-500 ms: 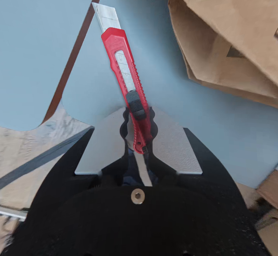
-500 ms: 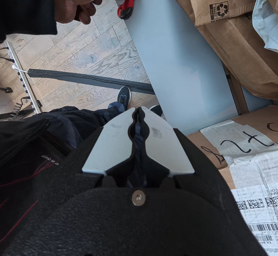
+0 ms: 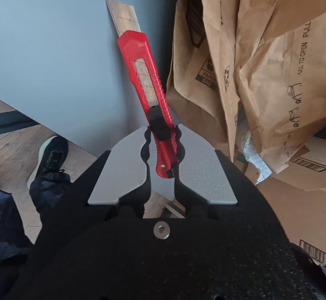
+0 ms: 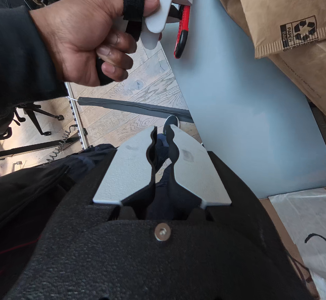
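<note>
My left gripper is shut on a red utility knife, gripping its lower handle at the black slider. The blade is extended and points away over the pale blue table, close beside brown paper bags. In the right wrist view a hand holds that gripper, and the knife hangs at the table edge. My right gripper is empty, its jaws parted by a narrow gap. It hovers over the person's dark clothing near the table's corner.
Brown paper bags are piled on the table's far side. A cardboard box with white labels lies at the right. Below are the wooden floor, a black floor strip, a dark shoe and a chair base. Across from one pair of fingers to the other is roughly 20 cm.
My left gripper has swung with the knife toward the paper bags and nearer the right gripper. The right gripper's jaws, touching before, have parted slightly.
</note>
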Demonstrator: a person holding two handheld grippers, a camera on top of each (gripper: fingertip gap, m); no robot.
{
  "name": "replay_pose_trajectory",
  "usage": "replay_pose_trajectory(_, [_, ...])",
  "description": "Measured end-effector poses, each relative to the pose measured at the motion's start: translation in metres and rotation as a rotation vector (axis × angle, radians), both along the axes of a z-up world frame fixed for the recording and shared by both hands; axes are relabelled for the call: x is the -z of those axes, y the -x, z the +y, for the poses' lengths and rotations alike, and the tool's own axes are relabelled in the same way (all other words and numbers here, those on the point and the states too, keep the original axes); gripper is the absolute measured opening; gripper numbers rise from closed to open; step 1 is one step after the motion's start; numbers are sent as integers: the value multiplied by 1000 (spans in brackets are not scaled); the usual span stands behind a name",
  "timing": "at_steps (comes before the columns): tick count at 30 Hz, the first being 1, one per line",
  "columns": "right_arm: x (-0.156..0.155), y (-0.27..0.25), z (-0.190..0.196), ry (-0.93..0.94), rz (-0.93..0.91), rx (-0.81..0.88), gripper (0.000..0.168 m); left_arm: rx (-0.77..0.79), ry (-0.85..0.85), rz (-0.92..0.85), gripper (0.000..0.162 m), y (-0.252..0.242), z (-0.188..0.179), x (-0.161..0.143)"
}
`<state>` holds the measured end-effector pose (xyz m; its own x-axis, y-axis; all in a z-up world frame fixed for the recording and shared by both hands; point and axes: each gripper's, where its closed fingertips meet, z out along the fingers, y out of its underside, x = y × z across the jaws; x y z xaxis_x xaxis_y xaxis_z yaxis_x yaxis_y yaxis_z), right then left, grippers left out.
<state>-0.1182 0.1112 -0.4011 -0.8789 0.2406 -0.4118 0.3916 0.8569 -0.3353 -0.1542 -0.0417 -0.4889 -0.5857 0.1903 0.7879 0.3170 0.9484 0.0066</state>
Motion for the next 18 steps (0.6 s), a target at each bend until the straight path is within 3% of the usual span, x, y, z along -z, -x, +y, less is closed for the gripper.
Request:
replay_pose_trajectory(8, [24, 8, -34, 76, -7, 92, 18, -82, -108, 131, 26, 3, 28, -21])
replay_pose_trajectory(18, [31, 6, -54, 93, -9, 96, 28, -106, -145, 202, 26, 3, 47, -39])
